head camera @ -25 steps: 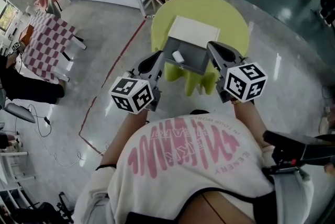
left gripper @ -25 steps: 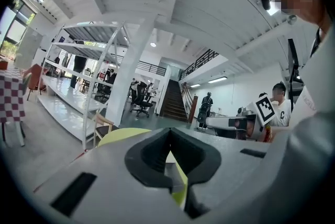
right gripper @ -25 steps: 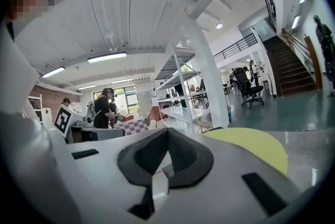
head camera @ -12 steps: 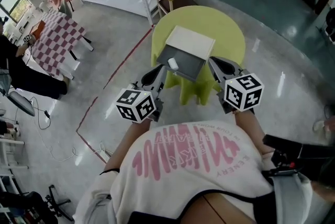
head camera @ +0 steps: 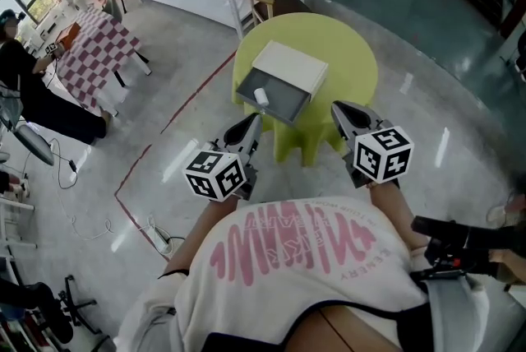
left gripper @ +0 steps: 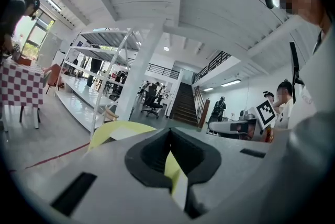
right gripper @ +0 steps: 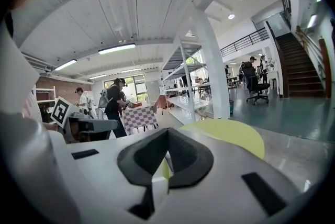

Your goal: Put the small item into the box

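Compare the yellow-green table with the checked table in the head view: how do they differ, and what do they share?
The yellow-green table is round and one plain colour, while the checked table looks straight-edged and has a red-and-white check pattern. The yellow-green table sits mid-view and bears a box; the checked table stands far off to the left. Both stand on the same glossy grey floor.

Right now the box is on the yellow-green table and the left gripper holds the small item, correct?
No: the left gripper is shut on nothing. The head view shows the small item lying in the box on the yellow-green table.
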{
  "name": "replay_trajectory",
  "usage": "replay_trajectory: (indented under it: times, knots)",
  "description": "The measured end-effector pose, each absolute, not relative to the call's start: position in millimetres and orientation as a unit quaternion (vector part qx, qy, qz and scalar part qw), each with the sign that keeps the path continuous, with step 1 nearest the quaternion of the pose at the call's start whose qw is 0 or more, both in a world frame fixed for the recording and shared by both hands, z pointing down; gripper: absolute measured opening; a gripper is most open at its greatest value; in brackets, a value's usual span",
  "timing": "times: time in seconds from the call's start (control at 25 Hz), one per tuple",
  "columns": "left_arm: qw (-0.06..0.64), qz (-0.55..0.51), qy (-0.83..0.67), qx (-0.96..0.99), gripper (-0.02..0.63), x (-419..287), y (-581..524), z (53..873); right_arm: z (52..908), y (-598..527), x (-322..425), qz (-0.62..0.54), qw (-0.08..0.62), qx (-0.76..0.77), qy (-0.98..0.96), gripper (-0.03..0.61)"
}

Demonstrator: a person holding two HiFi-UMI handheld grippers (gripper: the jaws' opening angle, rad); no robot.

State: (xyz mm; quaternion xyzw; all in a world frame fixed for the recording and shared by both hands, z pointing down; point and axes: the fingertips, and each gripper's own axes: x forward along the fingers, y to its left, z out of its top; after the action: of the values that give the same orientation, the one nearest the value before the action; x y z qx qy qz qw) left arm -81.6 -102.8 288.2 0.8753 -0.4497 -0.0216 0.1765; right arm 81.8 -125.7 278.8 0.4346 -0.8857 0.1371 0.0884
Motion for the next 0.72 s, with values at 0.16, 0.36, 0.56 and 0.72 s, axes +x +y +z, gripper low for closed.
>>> replay_trajectory:
  times: [0.16,0.36,0.56,0.72]
  knots:
    - [0.182,-0.018,-0.456,0.871,0.008,-74,-90,296,284,-116,91,0.137,0.092,0.430,-0.888,0.006]
    - [0.179,-0.020,-0.459,0.870,0.008,-67,-88,307,298,-110,98,0.130,0.102,0.428,-0.889,0.006]
    - [0.175,-0.019,-0.451,0.875,0.008,-53,-89,317,311,-106,112,0.132,0.103,0.435,-0.885,0.006]
    - [0.174,-0.018,-0.449,0.876,0.008,-47,-88,318,315,-103,119,0.134,0.101,0.439,-0.882,0.006]
